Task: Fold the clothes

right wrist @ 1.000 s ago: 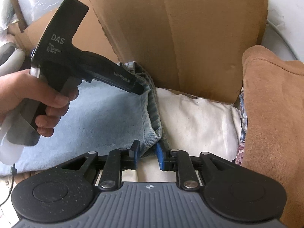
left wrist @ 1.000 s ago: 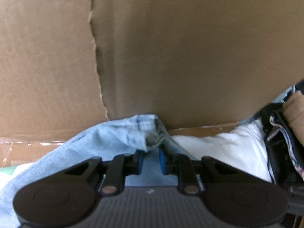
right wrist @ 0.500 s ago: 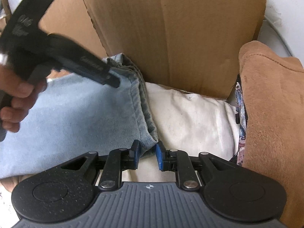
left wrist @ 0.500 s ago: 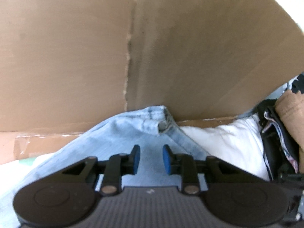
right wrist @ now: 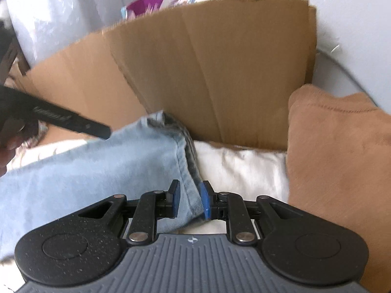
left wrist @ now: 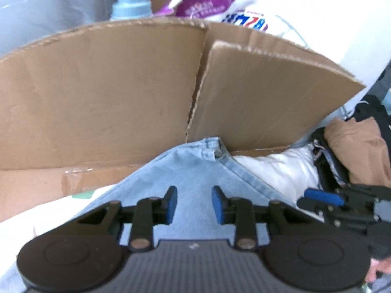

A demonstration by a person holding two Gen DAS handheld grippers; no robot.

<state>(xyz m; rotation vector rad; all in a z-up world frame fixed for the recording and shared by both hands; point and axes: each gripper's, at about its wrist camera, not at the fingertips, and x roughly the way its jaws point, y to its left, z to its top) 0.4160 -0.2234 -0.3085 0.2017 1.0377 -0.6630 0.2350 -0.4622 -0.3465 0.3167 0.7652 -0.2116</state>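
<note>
where the cardboard box (right wrist: 220,78) opens, jeans (right wrist: 97,171) lie inside.

Bkgd is filled by a tall brown cardboard sheet (left wrist: 102,92), stood upright, w/ a torn vertical split near centre. Behind its top edge a pale blue bottle cap (left wrist: 132,0), a purple packet (left wrist: 202,3) and white printed packaging (left wrist: 246,19) are seen. A pale grey-white wall (right wrist: 342,12) is seen at right, clear plastic wrap (right wrist: 48,17) at upper left. Soft daylight, no hard shadows; edges blurred.
</note>
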